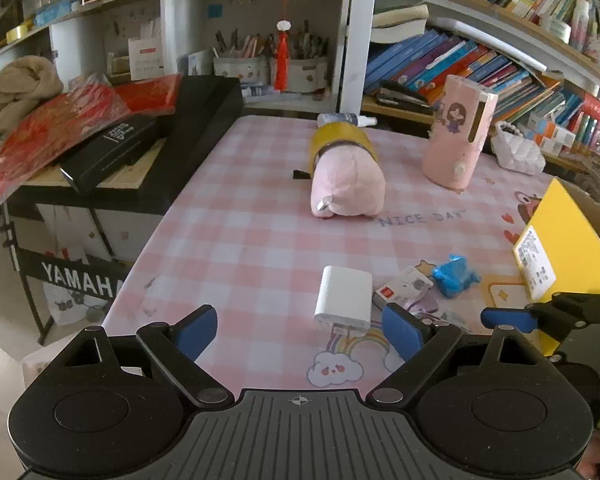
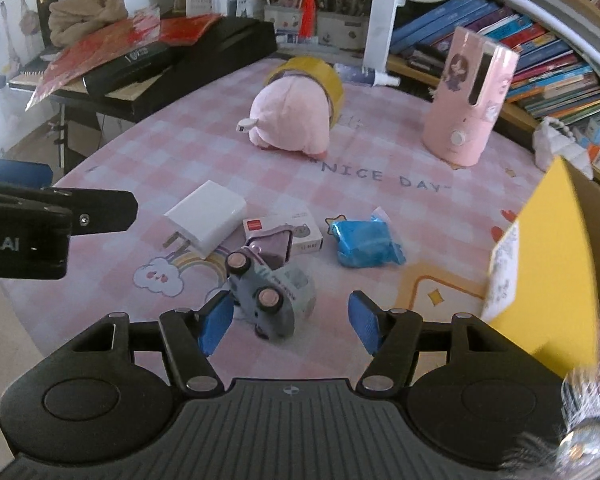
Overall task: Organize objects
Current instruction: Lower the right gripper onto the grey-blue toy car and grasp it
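Note:
A white charger (image 1: 343, 299) lies on the pink checked table mat (image 1: 240, 240), just ahead of my left gripper (image 1: 299, 333), nearer its right finger; the jaws stand wide open with no pad touching it. A small toy car (image 2: 270, 300) lies on its side between the fingers of my right gripper (image 2: 291, 322). It sits close against the left pad (image 2: 216, 322), with a clear gap to the right pad, so this gripper is open. Beside the car lie a small white box (image 2: 296, 230), a purple clip (image 2: 274, 250) and a blue packet (image 2: 364, 242).
Further back lie a pink plush (image 2: 290, 118) in a yellow tape roll (image 2: 324, 76), a spray bottle (image 2: 364, 74) and a standing pink humidifier (image 2: 466, 100). An open yellow carton (image 2: 548, 264) fills the right side. A black keyboard (image 1: 196, 128) borders the table's left, bookshelves (image 1: 480, 64) behind.

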A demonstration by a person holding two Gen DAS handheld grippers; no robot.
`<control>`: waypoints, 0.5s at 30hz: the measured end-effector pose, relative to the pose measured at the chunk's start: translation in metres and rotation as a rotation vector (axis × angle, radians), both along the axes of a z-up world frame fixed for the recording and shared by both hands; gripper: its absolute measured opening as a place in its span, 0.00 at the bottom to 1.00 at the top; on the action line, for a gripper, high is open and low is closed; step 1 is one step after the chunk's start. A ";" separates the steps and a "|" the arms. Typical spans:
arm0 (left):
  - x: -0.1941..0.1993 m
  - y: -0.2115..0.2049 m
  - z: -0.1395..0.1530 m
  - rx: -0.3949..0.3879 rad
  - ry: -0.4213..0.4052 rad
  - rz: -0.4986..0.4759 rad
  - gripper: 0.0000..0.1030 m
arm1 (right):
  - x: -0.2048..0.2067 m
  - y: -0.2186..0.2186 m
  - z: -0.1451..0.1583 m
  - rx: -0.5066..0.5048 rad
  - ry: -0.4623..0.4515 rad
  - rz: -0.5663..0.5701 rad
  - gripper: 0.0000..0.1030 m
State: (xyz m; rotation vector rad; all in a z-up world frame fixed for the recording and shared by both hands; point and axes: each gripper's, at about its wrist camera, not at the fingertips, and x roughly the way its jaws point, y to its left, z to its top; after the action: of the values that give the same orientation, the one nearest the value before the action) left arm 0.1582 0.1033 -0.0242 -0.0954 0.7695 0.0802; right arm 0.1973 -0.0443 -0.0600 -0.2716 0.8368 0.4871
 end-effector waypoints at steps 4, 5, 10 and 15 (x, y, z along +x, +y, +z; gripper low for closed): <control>0.007 0.002 -0.001 0.010 0.011 0.008 0.88 | 0.011 0.007 -0.007 -0.002 0.028 0.028 0.60; 0.008 0.003 -0.001 0.011 0.015 0.011 0.88 | 0.014 0.008 -0.009 -0.001 0.034 0.035 0.60; 0.014 0.003 -0.003 0.015 0.029 0.012 0.88 | 0.023 0.015 -0.017 -0.004 0.058 0.065 0.55; 0.021 0.003 -0.006 0.006 0.034 0.006 0.88 | 0.022 0.010 -0.010 0.014 0.018 0.071 0.49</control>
State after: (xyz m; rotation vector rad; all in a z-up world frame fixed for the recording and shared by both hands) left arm 0.1791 0.1065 -0.0302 -0.0906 0.8024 0.0899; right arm 0.2198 -0.0340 -0.0702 -0.2851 0.8434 0.5618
